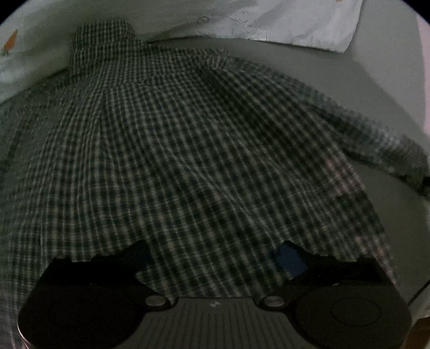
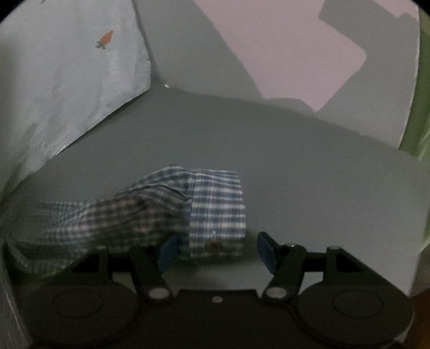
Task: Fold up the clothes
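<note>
The left tool (image 1: 215, 257) hangs with its two fingers spread wide, nothing pinched between them, directly over the lower part of a checked shirt (image 1: 188, 150). One blue pad (image 1: 291, 260) shows on the right-hand finger; the other finger is dark and hard to read. The shirt, in a dark-and-white check, lies spread out flat across a grey bed surface (image 1: 349, 80), its collar end at the far side of the view and one sleeve (image 1: 376, 145) trailing off to the right. Beyond the collar, a pale bedcover (image 1: 295, 21) with a small orange print is bunched against the far edge.

The right tool (image 2: 217, 249) is likewise released, its blue-padded fingers (image 2: 168, 251) standing apart on either side of the sleeve's cuff (image 2: 217, 212). The cuff lies on the grey surface just ahead of the fingertips, a small button (image 2: 213, 243) visible near its closest edge; the left-hand pad sits close against the fabric, though whether it touches cannot be told, and the right-hand pad stands clear of it. From the cuff the sleeve runs away to the left, rumpled and blurred. Farther off, the pale bedcover (image 2: 67, 94) with a carrot motif (image 2: 106, 39) rises at left, and a pinkish wall (image 2: 282, 53) closes the background.
</note>
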Motion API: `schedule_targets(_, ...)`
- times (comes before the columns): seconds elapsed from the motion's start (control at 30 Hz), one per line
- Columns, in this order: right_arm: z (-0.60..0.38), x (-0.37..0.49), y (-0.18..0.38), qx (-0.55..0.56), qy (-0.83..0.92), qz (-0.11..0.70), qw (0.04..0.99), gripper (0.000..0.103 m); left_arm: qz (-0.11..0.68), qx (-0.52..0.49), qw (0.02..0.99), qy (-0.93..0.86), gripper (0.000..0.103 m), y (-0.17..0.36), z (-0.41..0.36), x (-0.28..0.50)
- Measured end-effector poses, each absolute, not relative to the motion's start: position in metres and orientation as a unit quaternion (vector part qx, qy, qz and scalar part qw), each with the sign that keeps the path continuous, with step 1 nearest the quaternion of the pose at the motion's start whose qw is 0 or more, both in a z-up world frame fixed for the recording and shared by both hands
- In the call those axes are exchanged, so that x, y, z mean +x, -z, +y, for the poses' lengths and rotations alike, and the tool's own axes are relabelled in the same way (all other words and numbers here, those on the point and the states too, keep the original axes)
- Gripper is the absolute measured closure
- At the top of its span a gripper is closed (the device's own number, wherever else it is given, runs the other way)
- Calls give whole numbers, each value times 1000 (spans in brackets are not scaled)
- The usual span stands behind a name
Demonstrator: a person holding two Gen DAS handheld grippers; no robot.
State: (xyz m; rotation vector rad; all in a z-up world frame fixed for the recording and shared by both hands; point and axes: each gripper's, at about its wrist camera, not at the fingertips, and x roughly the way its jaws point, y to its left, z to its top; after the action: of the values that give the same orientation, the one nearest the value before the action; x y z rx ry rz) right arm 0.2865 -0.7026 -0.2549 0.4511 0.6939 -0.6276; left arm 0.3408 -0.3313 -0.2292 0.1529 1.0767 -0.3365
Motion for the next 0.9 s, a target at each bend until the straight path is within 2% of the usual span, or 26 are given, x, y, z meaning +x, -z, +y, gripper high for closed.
schedule_targets(0.1, -708, 288, 249, 209, 287, 339, 871, 77, 503, 86, 846, 153, 0, 227, -333, 336)
schedule_targets(0.23, -708, 292, 222, 126, 266, 340, 893, 83, 510, 84, 843, 149, 1, 228, -336, 343)
schedule_targets(0.4, -736, 296, 212, 92, 274, 361, 887, 80, 507, 84, 845, 145, 0, 227, -333, 339)
schedule_targets(0.5, -729, 300, 224, 60, 284, 374, 881, 73, 511, 88, 842, 150, 0, 223, -329, 335)
schedule_targets(0.57, -714, 298, 225, 40, 296, 378, 876, 62, 524, 80, 835, 145, 1, 215, -317, 329)
schedule_targets(0.7, -673, 268, 214, 67, 262, 374, 887, 55, 510, 31, 851, 118, 1, 188, -258, 309)
schedule_targets(0.9, -608, 209, 217, 159, 105, 421, 887, 53, 467, 59, 881, -43, 0, 160, -126, 256)
